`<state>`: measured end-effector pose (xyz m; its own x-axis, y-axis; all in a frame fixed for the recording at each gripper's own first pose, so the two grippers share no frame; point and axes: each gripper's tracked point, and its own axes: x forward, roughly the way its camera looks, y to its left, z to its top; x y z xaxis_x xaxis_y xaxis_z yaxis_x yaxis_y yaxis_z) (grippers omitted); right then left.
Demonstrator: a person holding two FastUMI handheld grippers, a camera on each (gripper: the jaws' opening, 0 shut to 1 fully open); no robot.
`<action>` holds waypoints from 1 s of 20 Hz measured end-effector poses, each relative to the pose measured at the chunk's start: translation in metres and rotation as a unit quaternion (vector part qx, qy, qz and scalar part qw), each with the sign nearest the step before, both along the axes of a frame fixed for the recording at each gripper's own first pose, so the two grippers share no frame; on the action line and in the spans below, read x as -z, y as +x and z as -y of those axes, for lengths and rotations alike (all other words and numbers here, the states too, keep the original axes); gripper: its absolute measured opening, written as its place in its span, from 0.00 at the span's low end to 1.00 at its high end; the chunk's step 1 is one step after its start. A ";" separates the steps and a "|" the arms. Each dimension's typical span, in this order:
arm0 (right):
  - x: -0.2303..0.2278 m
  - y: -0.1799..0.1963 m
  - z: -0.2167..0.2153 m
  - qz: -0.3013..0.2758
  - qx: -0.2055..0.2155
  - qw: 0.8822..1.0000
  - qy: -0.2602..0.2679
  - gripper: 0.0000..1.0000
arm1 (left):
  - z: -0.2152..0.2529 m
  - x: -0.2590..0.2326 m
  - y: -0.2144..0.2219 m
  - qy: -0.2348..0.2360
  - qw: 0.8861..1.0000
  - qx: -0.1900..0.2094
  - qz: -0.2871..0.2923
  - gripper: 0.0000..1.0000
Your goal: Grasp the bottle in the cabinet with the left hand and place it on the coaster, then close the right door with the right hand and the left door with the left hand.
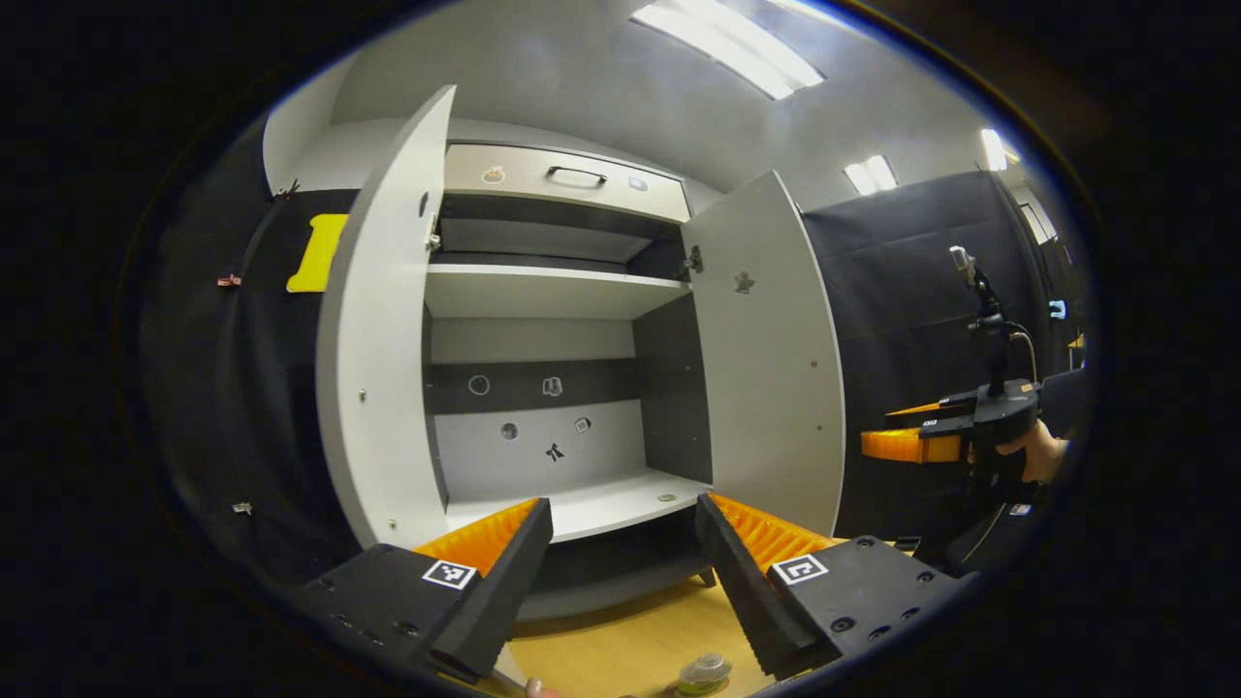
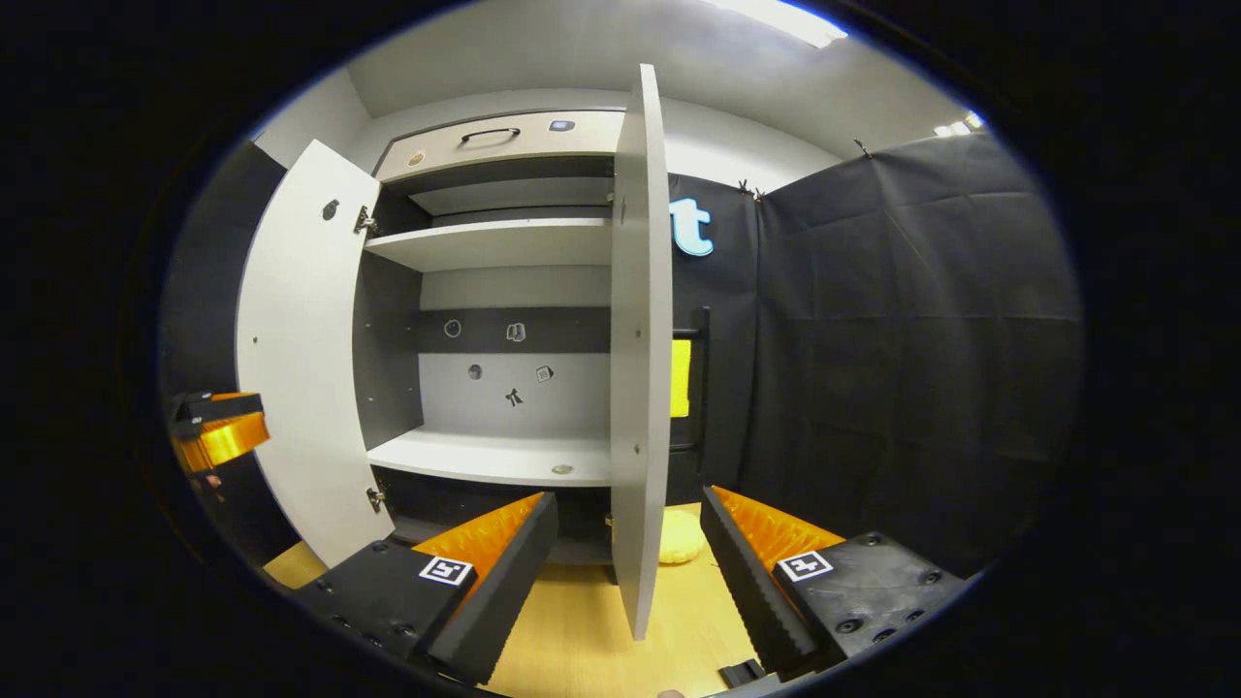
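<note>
The small clear bottle with a green base (image 1: pixel 703 672) stands on the pale wooden worktop (image 1: pixel 630 640) just below my left tongs (image 1: pixel 623 553), which gape wide and empty before the grey two-door cabinet (image 1: pixel 543 291), both doors open. My right tongs (image 2: pixel 628 553), also wide, straddle the edge of the right door (image 2: pixel 640 339), with a pale yellow round thing (image 2: pixel 679 538) behind it on the worktop. Black cloth walls the booth.

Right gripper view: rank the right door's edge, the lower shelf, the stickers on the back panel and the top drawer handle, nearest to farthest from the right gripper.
1. Right door, edge-on just ahead of the right gripper.
2. Lower shelf, left of the door.
3. Stickers, on the back panel.
4. Drawer handle, top; depth against the stickers is too close to call.
</note>
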<state>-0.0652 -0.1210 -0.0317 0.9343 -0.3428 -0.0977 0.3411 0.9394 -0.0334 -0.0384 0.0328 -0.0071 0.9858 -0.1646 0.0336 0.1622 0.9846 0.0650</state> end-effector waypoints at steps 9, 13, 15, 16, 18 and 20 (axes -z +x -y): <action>-0.018 0.021 0.051 0.011 0.013 1.000 0.005 0.98 | -0.108 -0.014 -0.038 -0.027 0.989 -0.145 -0.019 0.95; -0.024 0.017 0.085 0.011 0.031 0.999 0.011 0.94 | -0.140 -0.007 -0.057 -0.045 0.979 -0.195 -0.034 0.95; -0.024 0.020 0.095 0.012 0.032 0.999 0.017 0.94 | -0.152 -0.006 -0.063 -0.050 0.975 -0.212 -0.039 0.95; -0.024 0.022 0.097 0.013 0.031 0.999 0.021 0.98 | -0.158 -0.004 -0.066 -0.047 0.973 -0.223 -0.042 0.95; -0.020 0.029 0.097 0.010 0.024 0.999 0.029 0.98 | -0.166 -0.005 -0.069 -0.041 0.970 -0.237 -0.041 0.95; -0.016 0.035 0.093 0.003 0.013 1.000 0.029 0.98 | -0.167 -0.006 -0.068 -0.046 0.969 -0.240 -0.038 0.93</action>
<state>-0.0303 -0.2136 -0.0157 0.9261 -0.3600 -0.1125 0.3646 0.9309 0.0225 -0.1067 0.1995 -0.0012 0.9484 0.3133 -0.0493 -0.3145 0.9490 -0.0203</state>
